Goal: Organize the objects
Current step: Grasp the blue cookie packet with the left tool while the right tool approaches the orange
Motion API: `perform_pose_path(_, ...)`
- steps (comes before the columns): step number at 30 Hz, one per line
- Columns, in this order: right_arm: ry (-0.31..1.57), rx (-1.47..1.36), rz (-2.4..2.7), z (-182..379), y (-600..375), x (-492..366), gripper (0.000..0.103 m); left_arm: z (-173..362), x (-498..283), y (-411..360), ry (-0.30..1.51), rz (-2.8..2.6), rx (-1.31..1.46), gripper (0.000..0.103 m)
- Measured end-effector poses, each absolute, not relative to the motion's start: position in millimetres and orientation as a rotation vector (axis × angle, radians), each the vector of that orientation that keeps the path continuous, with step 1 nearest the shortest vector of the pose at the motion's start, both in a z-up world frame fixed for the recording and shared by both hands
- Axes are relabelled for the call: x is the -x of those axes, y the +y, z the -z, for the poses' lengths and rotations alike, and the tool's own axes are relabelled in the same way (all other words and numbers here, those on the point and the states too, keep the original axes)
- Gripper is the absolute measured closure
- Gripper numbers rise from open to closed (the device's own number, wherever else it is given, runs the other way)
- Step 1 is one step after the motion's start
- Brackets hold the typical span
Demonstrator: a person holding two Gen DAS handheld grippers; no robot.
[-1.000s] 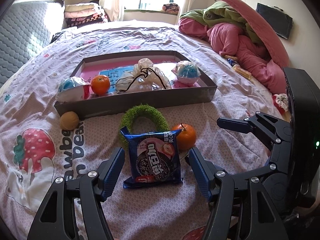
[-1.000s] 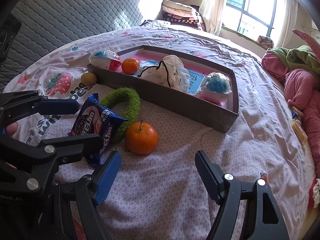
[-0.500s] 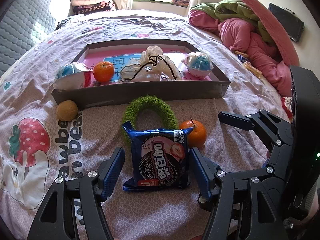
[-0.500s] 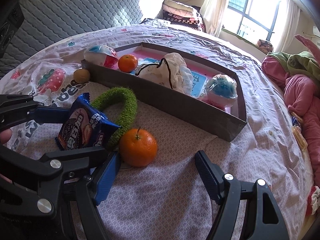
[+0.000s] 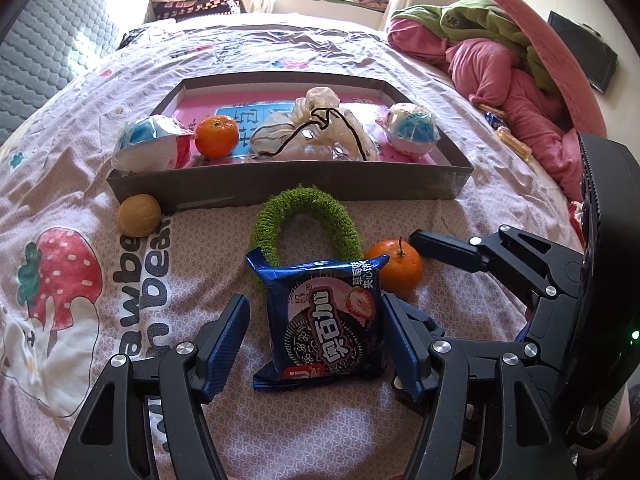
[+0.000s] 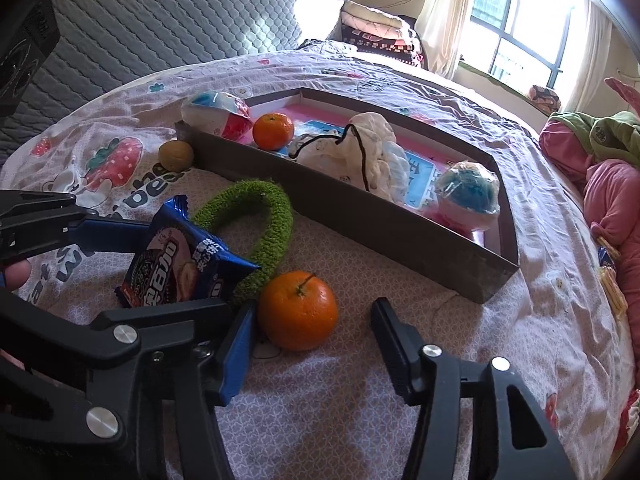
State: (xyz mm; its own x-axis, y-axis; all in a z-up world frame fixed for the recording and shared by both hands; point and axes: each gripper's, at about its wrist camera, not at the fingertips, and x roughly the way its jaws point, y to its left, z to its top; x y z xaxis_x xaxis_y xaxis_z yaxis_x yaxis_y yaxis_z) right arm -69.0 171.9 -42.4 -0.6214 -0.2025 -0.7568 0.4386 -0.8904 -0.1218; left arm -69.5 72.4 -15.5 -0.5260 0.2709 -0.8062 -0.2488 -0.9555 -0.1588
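A blue cookie packet (image 5: 324, 320) lies flat on the bedsheet between the fingers of my left gripper (image 5: 314, 304), which is open; a gap shows on its left side. Just right of the packet sits a loose orange (image 6: 298, 310). My right gripper (image 6: 312, 312) straddles it with its jaws closing; the left pad is almost at the fruit and a gap remains on the right. A green fuzzy loop (image 5: 304, 208) lies behind both. Beyond it stands the grey tray (image 5: 288, 188), which holds another orange (image 5: 216, 136), a white drawstring bag (image 5: 320, 128) and two wrapped blue-white balls.
A brown ball (image 5: 139, 215) rests against the tray's front left corner. Pink and green bedding (image 5: 500, 60) is piled at the far right. A padded grey headboard (image 6: 160, 20) rises on the left. A fingertip (image 6: 14, 276) shows by the left gripper.
My right gripper's jaws have narrowed around the loose orange after edging closer to it. The left gripper still straddles the packet, its jaws as wide as before.
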Motion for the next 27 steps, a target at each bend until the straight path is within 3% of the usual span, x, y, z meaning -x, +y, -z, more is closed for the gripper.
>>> perform_pose_path(5, 0.423, -1.114, 2.488, 43, 167, 68, 0.065, 16, 71, 71, -0.039, -2.499, 1.345, 0.039)
perform_pose_path(10, 0.422, -1.116, 2.489, 42, 167, 67, 0.065, 16, 71, 73, -0.051, -2.479, 1.352, 0.048)
perform_pose_path(27, 0.373, -1.120, 2.515, 36, 175, 67, 0.065, -1, 66, 66, -0.073, -2.503, 1.288, 0.050)
